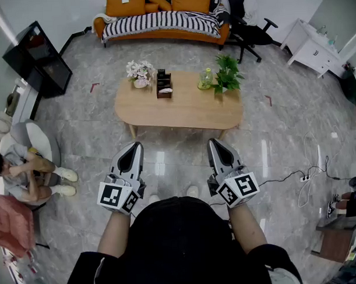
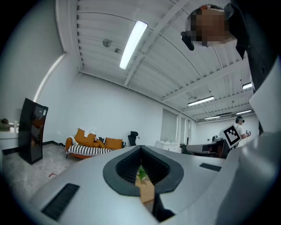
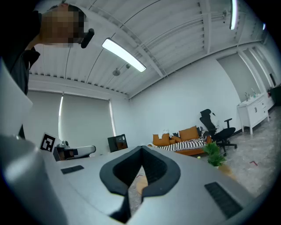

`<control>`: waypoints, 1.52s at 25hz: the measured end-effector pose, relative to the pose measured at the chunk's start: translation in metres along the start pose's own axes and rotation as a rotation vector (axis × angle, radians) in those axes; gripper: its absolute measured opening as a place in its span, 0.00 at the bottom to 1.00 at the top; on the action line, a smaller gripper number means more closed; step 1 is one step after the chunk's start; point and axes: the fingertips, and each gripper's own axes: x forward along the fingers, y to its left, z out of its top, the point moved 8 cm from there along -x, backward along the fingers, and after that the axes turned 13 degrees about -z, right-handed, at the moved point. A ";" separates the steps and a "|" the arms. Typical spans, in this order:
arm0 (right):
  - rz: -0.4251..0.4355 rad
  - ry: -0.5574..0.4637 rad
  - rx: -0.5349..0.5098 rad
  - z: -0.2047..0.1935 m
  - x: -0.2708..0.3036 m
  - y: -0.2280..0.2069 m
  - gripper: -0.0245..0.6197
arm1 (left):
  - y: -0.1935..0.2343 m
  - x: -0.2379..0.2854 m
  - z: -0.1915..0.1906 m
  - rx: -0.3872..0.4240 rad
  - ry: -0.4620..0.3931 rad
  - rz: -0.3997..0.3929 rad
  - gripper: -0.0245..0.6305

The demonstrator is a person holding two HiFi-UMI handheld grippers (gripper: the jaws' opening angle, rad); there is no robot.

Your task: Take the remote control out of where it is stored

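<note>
Both jaws closed, empty: left gripper (image 1: 134, 146), right gripper (image 1: 215, 143).
Only head view: dark slotted box (image 1: 164, 85) on oval light-wood table (image 1: 188, 112), contents unclear.

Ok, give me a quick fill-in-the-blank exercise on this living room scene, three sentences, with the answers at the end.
1. The dark storage box stands on the wooden ____, beside the flowers.
2. The left gripper and the right gripper are both ____ and hold nothing.
3. A striped blanket lies over the ____ sofa.
Missing words: table; shut; orange.
</note>
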 end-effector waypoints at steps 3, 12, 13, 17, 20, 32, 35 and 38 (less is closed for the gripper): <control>-0.004 -0.001 0.009 0.000 -0.002 -0.007 0.05 | -0.004 0.005 -0.002 0.001 0.013 -0.001 0.05; -0.040 -0.009 0.017 0.008 -0.003 -0.046 0.05 | -0.017 0.037 -0.001 0.027 0.035 -0.005 0.05; -0.049 0.002 0.009 0.009 -0.003 -0.051 0.05 | -0.020 0.041 -0.001 0.031 0.039 -0.001 0.05; -0.067 0.022 -0.034 0.011 -0.004 -0.071 0.05 | -0.026 0.056 -0.007 0.026 0.046 0.015 0.05; -0.070 0.027 -0.022 0.013 -0.009 -0.091 0.05 | -0.033 0.067 -0.013 0.019 0.051 0.028 0.05; -0.103 0.094 0.045 0.009 -0.012 -0.154 0.05 | -0.062 0.108 -0.024 0.011 0.129 0.035 0.05; -0.108 0.103 0.051 0.009 0.002 -0.158 0.05 | -0.048 0.116 -0.021 0.010 0.130 0.039 0.05; -0.121 0.108 0.032 0.010 0.021 -0.159 0.05 | -0.024 0.129 -0.019 0.000 0.106 0.029 0.05</control>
